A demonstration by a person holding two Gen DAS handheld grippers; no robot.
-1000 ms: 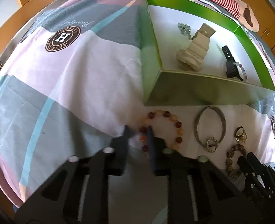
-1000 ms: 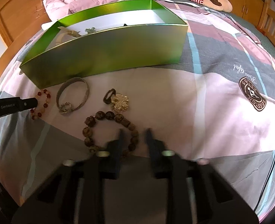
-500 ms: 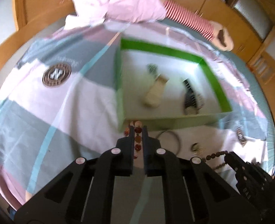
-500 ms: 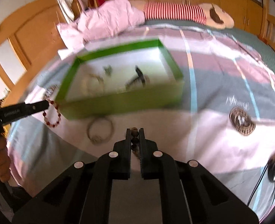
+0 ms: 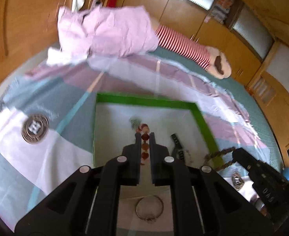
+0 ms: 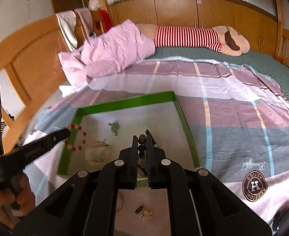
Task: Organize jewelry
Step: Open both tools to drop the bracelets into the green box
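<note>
While both hang above the green box (image 5: 203, 118), the left claw (image 5: 144, 137) pinches the red bead bracelet (image 5: 145, 137) and the right claw (image 6: 141, 139) pinches the dark bead bracelet (image 6: 141, 147).

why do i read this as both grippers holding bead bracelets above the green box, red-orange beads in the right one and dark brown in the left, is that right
Nearly: the colours are swapped. The left wrist view shows the left gripper shut on the red-orange bead bracelet; the right wrist view shows the right gripper shut on the dark brown bead bracelet, both above the green box.
</note>
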